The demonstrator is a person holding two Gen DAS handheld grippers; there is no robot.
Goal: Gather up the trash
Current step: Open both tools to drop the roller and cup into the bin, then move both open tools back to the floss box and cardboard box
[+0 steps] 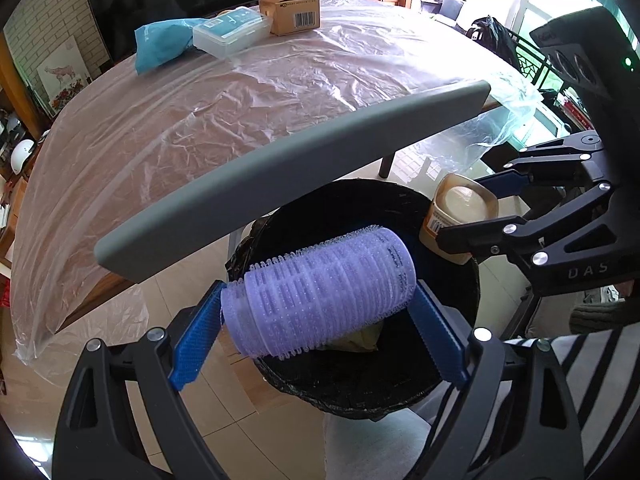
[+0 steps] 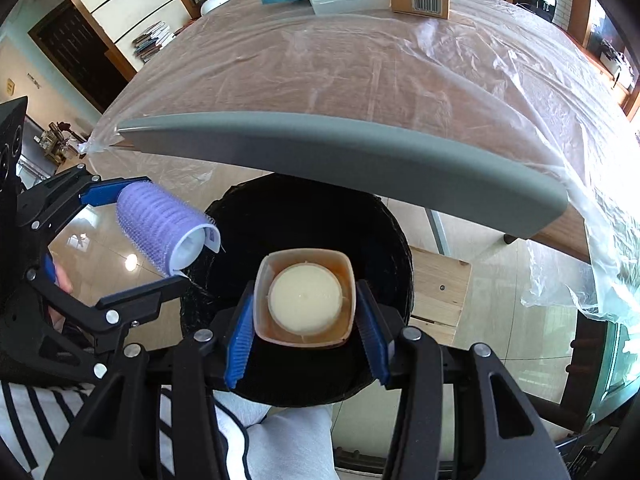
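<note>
A purple hair roller [image 1: 320, 296] lies crosswise between the blue pads of my left gripper [image 1: 318, 292], which is shut on its two ends. It hangs over the black-lined trash bin [image 1: 352, 192]. To the right, my right gripper [image 1: 464, 210] is shut on a small amber bottle [image 1: 460, 212] with a cream cap. In the right wrist view the bottle [image 2: 306, 296] stands cap-up between the pads of the right gripper [image 2: 304, 290], directly above the bin [image 2: 304, 208]. The roller [image 2: 160, 228] sits in the left gripper [image 2: 156, 232] at the bin's left rim. A yellowish scrap [image 1: 360, 340] lies inside the bin.
A grey chair backrest [image 1: 280, 184] crosses just beyond the bin. Behind it is a table under clear plastic sheeting [image 1: 240, 100], with a cardboard box [image 1: 294, 14], a clear case [image 1: 232, 32] and a blue bag [image 1: 160, 44] at its far edge. A wooden stool [image 2: 440, 288] stands right of the bin.
</note>
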